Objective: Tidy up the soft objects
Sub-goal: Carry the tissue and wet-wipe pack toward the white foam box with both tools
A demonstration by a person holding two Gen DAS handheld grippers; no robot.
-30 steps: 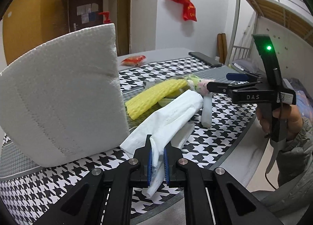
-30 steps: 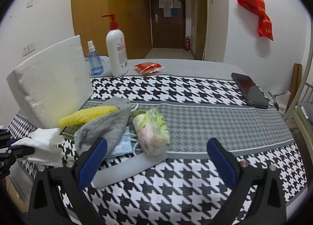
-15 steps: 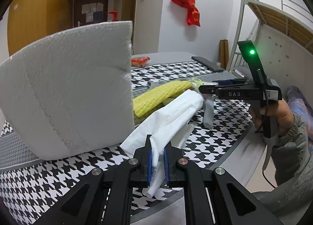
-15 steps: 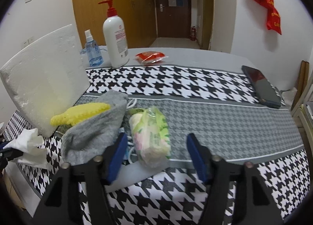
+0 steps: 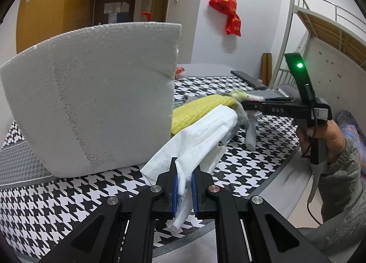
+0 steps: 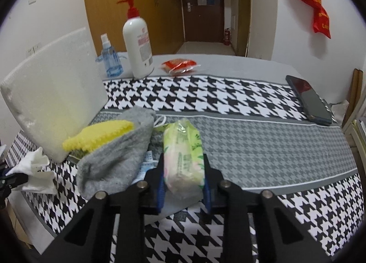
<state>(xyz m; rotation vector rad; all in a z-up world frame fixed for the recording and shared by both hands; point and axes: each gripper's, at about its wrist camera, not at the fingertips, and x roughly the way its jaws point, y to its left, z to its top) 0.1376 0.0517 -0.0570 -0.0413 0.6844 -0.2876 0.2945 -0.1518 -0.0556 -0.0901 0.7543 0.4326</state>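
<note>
Left claw (image 5: 183, 188) angled down pinches white tissue (image 5: 196, 135); right claw (image 6: 183, 181), tilted down, closing around tissue pack (image 6: 183, 155).

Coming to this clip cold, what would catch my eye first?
The big white foam board standing at the table's left edge fills much of the left wrist view. In front of it the left gripper is clamped on a white tissue. In the right wrist view the right gripper is closing around a green tissue pack on the houndstooth tablecloth.
</note>
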